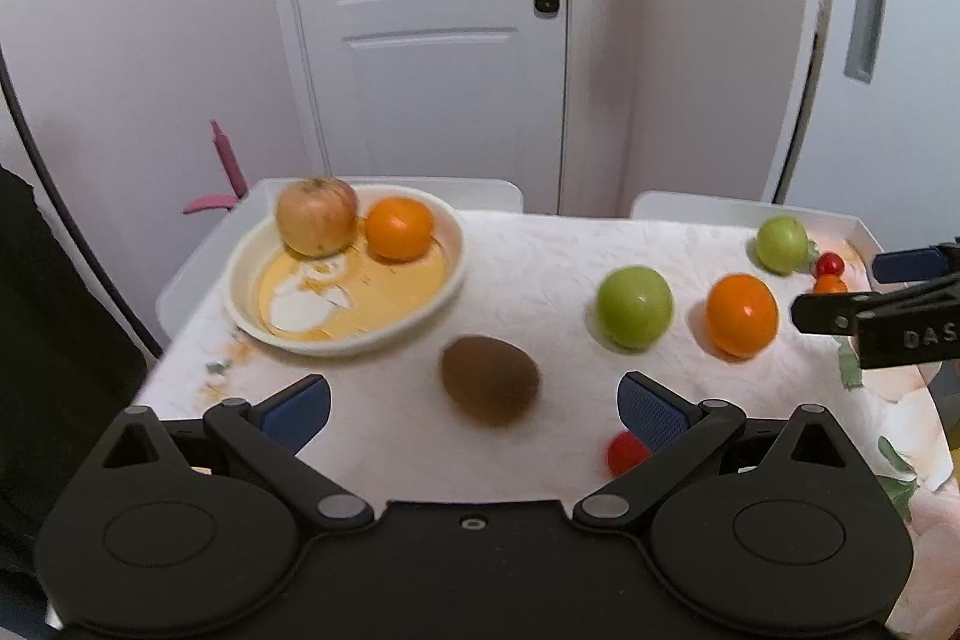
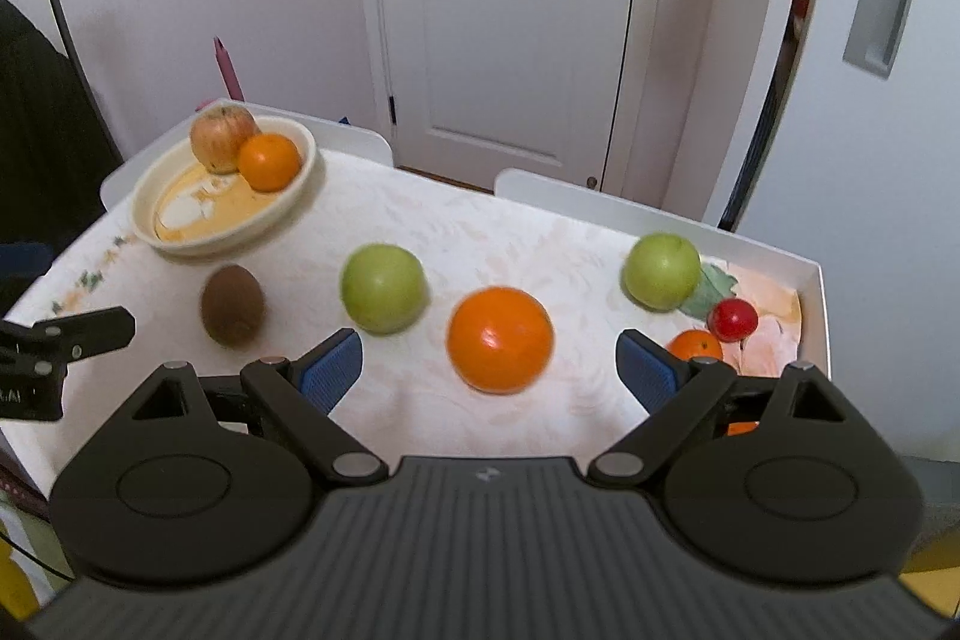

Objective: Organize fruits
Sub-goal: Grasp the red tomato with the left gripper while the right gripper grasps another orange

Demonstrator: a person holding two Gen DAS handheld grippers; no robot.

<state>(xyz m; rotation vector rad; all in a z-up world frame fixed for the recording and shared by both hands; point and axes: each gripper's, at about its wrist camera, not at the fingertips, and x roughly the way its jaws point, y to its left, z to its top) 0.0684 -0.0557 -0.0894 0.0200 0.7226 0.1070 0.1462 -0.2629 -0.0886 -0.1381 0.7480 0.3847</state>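
Note:
A cream bowl [image 1: 258, 256] [image 2: 150, 202] at the table's far left holds a reddish apple [image 1: 316, 217] [image 2: 221, 138] and an orange [image 1: 399, 228] [image 2: 269, 162]. A brown kiwi [image 1: 490, 381] [image 2: 233, 304] lies just ahead of my open, empty left gripper [image 1: 474, 409]. My right gripper [image 2: 489, 364] is open and empty, with a large orange [image 2: 500, 339] [image 1: 741, 315] between its fingers' line. Two green apples [image 2: 383, 288] [image 2: 662, 270] [image 1: 634, 306] [image 1: 781, 244], a red cherry tomato [image 2: 732, 320] [image 1: 830, 264] and a small orange [image 2: 694, 345] lie on the table.
The table has a white patterned cloth [image 1: 528, 256] and a raised white rim [image 2: 819, 292] at the right. Another small red fruit [image 1: 625, 451] lies by my left gripper's right finger. A white door [image 1: 432, 16] and walls stand behind. Dark clothing [image 2: 42, 124] hangs at left.

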